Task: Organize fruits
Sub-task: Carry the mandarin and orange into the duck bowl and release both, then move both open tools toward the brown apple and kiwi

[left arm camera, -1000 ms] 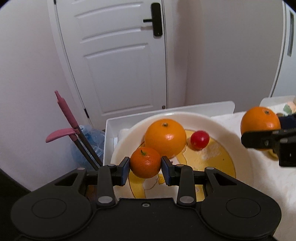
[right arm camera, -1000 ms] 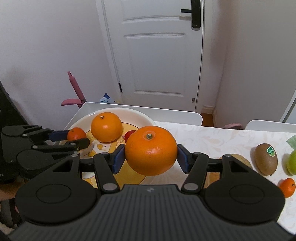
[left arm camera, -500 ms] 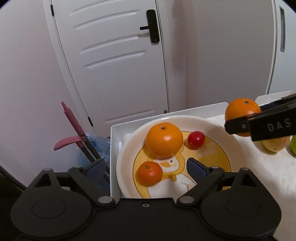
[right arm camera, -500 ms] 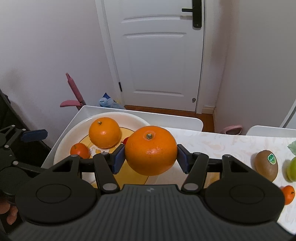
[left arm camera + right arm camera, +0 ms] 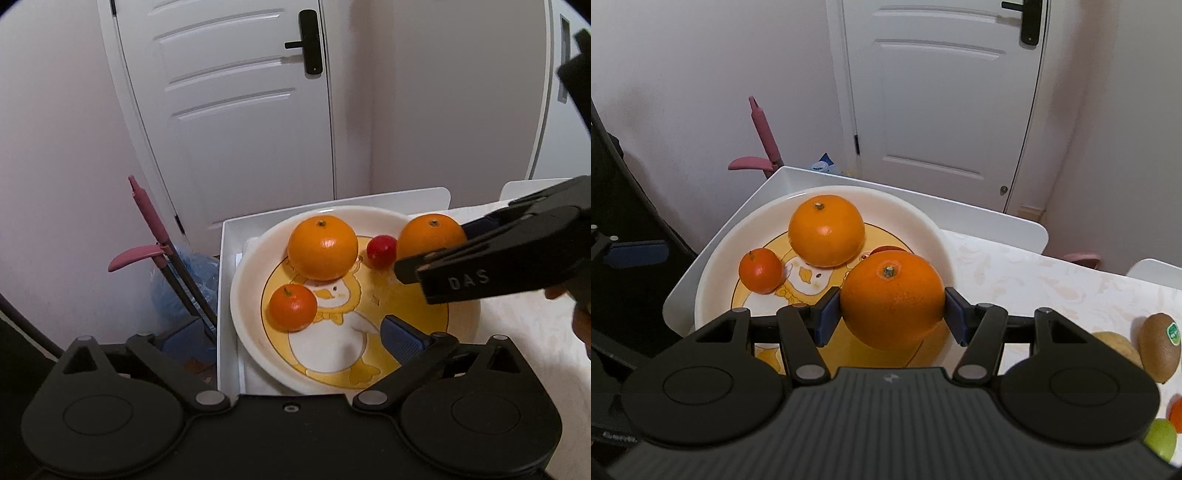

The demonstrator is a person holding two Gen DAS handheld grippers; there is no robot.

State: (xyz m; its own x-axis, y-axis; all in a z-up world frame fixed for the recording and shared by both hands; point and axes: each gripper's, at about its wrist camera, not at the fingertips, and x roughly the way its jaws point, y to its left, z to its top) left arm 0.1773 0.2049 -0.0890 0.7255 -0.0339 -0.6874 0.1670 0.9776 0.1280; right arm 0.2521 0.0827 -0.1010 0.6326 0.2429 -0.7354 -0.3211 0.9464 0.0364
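The right claw [image 5: 892, 314] clamps a large orange [image 5: 892, 297], stem end up, over the plate [image 5: 713, 280]; the left claw [image 5: 291, 341] gapes wide, holding nothing.

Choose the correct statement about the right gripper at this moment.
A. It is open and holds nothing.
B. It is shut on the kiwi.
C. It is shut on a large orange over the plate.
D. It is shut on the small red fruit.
C: the right gripper has both pads pressed on the large orange, over the plate.
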